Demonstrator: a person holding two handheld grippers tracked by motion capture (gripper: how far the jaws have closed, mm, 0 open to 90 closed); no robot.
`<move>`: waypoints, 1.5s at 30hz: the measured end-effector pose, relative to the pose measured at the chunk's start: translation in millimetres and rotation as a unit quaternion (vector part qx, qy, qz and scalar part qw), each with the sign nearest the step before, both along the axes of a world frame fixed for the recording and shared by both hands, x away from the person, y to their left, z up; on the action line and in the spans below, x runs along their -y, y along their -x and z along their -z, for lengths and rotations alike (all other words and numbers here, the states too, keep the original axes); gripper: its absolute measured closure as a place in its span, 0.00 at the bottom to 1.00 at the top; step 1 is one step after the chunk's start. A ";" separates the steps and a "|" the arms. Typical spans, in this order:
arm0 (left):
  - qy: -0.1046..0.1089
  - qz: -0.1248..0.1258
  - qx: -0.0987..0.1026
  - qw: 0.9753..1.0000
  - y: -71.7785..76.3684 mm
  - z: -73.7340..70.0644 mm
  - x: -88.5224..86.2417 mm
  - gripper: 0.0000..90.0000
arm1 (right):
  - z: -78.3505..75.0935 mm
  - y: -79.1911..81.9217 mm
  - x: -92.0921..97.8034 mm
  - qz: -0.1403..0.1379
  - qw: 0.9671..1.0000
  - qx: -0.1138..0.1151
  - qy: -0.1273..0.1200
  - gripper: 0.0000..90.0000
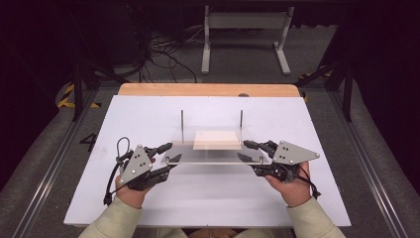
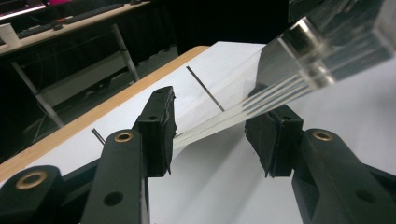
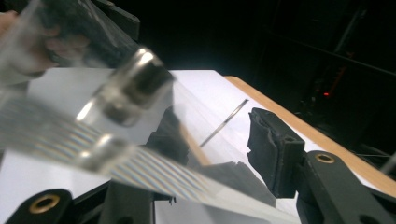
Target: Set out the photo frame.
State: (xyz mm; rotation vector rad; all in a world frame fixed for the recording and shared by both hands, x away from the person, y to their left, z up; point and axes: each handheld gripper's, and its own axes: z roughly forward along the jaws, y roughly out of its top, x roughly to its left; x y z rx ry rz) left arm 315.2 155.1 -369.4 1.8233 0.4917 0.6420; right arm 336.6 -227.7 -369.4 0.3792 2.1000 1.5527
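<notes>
A clear acrylic plate [image 1: 218, 148] lies level over the white board [image 1: 208, 193], between my two grippers. A pale wooden block [image 1: 217, 140] shows at its middle; whether it is on or under the plate I cannot tell. Two thin metal rods [image 1: 182, 121] rise at the plate's far corners. My left gripper [image 1: 172, 156] is open, its jaws straddling the plate's left edge [image 2: 219, 122] without clearly touching it. My right gripper [image 1: 242, 150] is open around the right edge; the plate [image 3: 70, 135] crosses in front of one jaw there, with a metal fitting [image 3: 128, 93] in its corner.
The white board lies on a wooden table [image 1: 208, 89]. A white metal frame [image 1: 245, 39] and loose cables [image 1: 163, 52] are on the floor beyond. Rails [image 1: 54, 163] run along both sides of the table.
</notes>
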 end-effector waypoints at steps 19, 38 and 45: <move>0.034 -0.056 0.042 0.997 -24.0 -27.5 7.3 0.62 | -35.8 -17.1 -9.4 0.045 0.997 0.058 -0.002 0.63; 0.059 -0.050 0.052 0.996 5.1 -57.1 5.2 0.68 | -69.3 17.3 -3.1 0.040 0.995 0.090 -0.030 0.67; 0.081 -0.037 0.032 0.996 21.0 -69.4 2.4 0.69 | -82.9 34.9 3.1 0.021 0.996 0.070 -0.061 0.70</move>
